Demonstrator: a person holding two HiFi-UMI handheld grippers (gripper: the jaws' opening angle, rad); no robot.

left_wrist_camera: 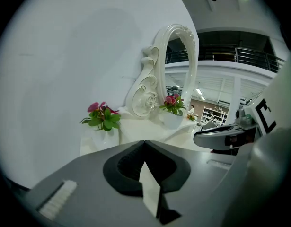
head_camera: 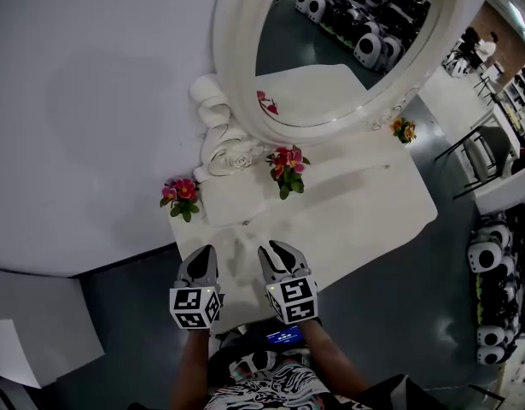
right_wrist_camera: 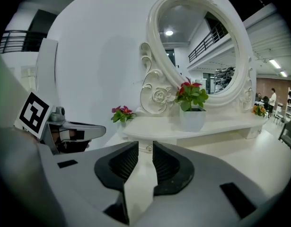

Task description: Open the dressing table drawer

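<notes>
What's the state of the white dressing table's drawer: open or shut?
Shut. In the right gripper view the white drawer front with its small round knob sits flush, not pulled out.

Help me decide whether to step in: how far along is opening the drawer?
Done: nothing yet; the drawer looks shut. In hand: the right tool has its jaws apart, lined up with the knob but short of it; the left tool is shut and empty. Still to do: grip the knob and pull.
</notes>
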